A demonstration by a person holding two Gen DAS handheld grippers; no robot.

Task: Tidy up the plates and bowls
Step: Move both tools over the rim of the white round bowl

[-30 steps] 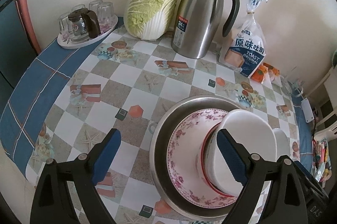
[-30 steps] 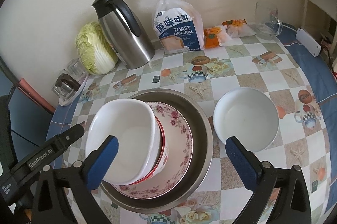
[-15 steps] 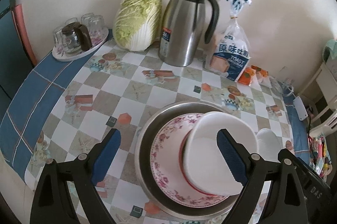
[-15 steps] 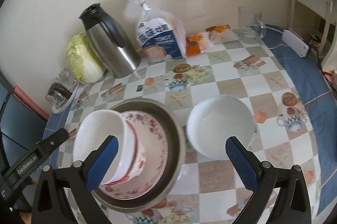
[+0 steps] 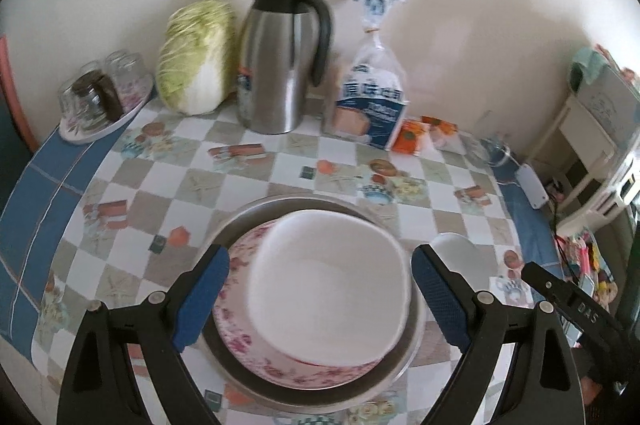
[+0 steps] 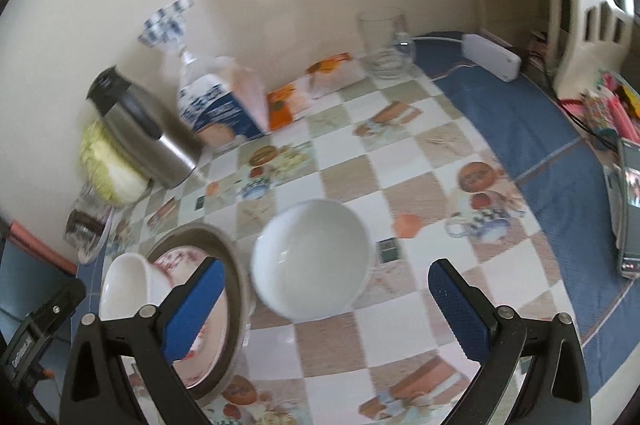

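- The left hand-held gripper [image 5: 320, 299] hangs with its jaws wide apart and nothing between the blue pads; it looks down on the stacked dishes, touching none of them.
- The right hand-held gripper [image 6: 326, 305] is likewise spread open and empty, and the loose white bowl [image 6: 314, 257] shows between its fingers without contact.
- The stack sits toward the near edge of the table [image 5: 248, 185]: a steel basin [image 5: 256, 381] at the bottom, a pink floral plate [image 5: 244, 321] in it, and a large white bowl [image 5: 328, 285] on top with a red rim just showing beneath it, perhaps another dish.
- The loose white bowl stands alone on the checked cloth just beside the basin, on the side toward the blue border.
- Count: two white bowls, one floral plate, one steel basin; a hidden red-rimmed piece cannot be confirmed.
- Handling, as a judgement: the bowls look like glazed ceramic, stiff, slick and breakable, moderately heavy. The rim is the sensible hold, one pad inside and one outside, squeezed firmly but not hard.
- The loose bowl likely needs nesting into the stack; setting it down gently should avoid chipping.
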